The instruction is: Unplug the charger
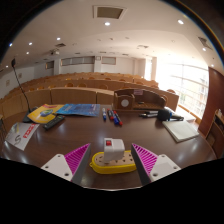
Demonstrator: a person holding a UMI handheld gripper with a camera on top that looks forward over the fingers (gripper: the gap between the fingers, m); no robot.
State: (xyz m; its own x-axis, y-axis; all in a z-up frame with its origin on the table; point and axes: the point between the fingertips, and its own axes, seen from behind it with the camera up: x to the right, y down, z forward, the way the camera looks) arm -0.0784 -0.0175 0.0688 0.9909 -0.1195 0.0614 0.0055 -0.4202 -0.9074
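Observation:
A white charger block [114, 148] with a red mark on top stands plugged into a yellow power strip [112, 164] on the dark wooden table [100, 132]. My gripper [111, 160] is open. The strip and charger stand between my fingers, with a gap at each side. The left pink pad [76, 156] and the right pink pad [146, 156] flank the strip without touching it.
Beyond the strip lie several pens [113, 116], a yellow and blue object [44, 114], a blue sheet [78, 110], a white paper [22, 136] at the left and a notebook [182, 129] at the right. A wooden box [138, 99] stands further back.

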